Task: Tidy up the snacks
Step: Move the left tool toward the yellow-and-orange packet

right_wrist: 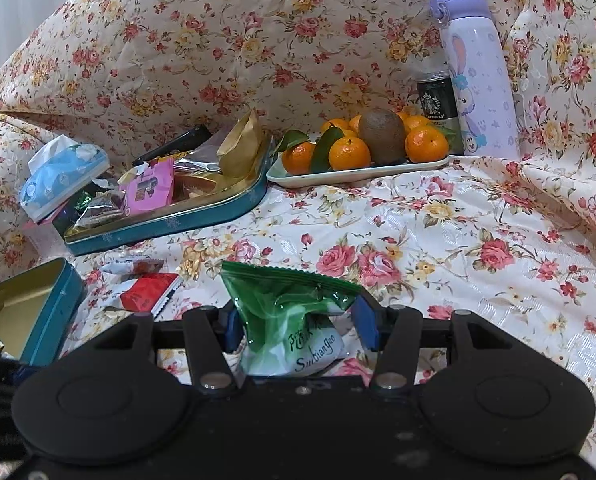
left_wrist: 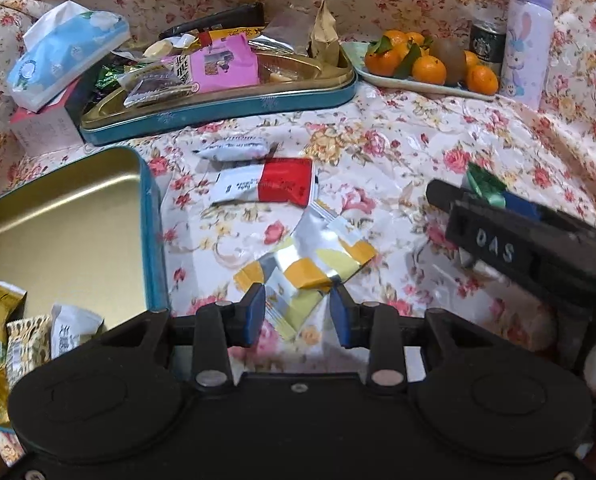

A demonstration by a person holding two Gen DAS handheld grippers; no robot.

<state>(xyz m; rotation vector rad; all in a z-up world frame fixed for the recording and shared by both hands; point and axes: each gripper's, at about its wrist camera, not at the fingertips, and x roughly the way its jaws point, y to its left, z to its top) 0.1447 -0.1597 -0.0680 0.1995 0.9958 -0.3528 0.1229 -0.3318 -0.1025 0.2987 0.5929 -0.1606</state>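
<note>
My left gripper [left_wrist: 297, 314] is open, its blue pads on either side of a silver, yellow and orange snack packet [left_wrist: 306, 276] lying on the floral cloth. My right gripper [right_wrist: 301, 322] is shut on a green and white snack packet [right_wrist: 293, 312], held above the cloth; the same gripper and packet [left_wrist: 486, 186] show at the right of the left wrist view. A red and white packet [left_wrist: 273, 186] and a small white packet [left_wrist: 233, 148] lie beyond. An open teal tin [left_wrist: 153, 216] at the left holds several snacks.
A teal tin lid [left_wrist: 217, 114] piled with snacks sits at the back, a tissue pack [left_wrist: 65, 52] to its left. A plate of oranges and a kiwi [right_wrist: 358, 174], a Starbucks can [right_wrist: 436, 98] and a purple bottle [right_wrist: 478, 76] stand at the back right.
</note>
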